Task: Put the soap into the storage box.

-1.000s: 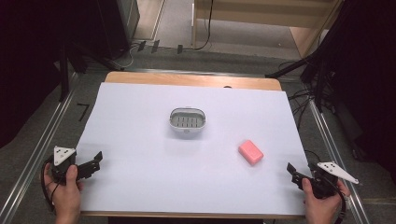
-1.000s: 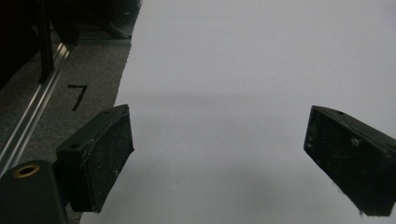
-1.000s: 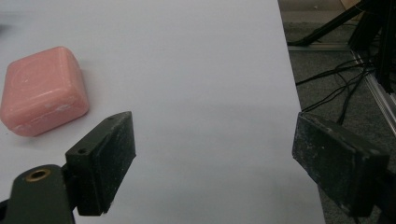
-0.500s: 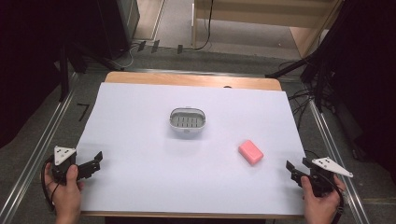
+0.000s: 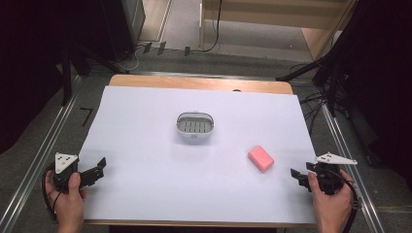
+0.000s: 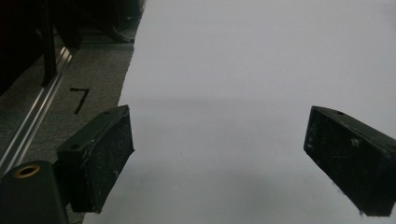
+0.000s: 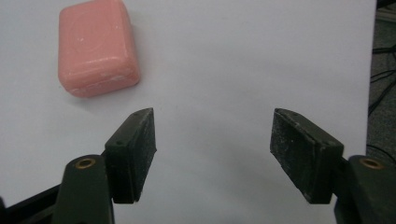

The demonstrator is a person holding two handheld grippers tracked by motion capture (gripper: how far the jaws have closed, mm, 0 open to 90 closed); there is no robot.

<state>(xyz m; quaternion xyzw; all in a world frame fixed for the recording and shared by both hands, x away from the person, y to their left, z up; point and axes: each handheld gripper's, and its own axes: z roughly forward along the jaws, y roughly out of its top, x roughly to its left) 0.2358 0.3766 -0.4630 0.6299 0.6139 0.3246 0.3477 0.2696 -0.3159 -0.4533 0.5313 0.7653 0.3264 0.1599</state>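
The pink soap bar (image 5: pixel 261 158) lies flat on the white sheet (image 5: pixel 145 194) that covers the counter (image 5: pixel 199 83), in the right front part of it. In the high view its long axis runs on a diagonal, from the upper left to the lower right, so one short end points toward the soap dish (image 5: pixel 195 127) and the other toward the right front corner of the counter. The dish stands near the middle of the sheet, well apart from the bar, with its long side across the counter.

The right hand-held gripper (image 5: pixel 297 176) is at the right edge of the sheet, near the bar but not touching it. Its jaws have just been opening a little again after closing; in the right gripper view they stand partly open with only the bare sheet between them, and they hold nothing. In that view the soap bar (image 7: pixel 97 46) lies beyond the left jaw, up and to the left, clear of both pads.

The left hand-held gripper (image 5: pixel 100 171) is at the left front part of the sheet, well apart from both the bar and the dish. In the left gripper view its jaws stand wide open over the bare white sheet, with nothing between them.
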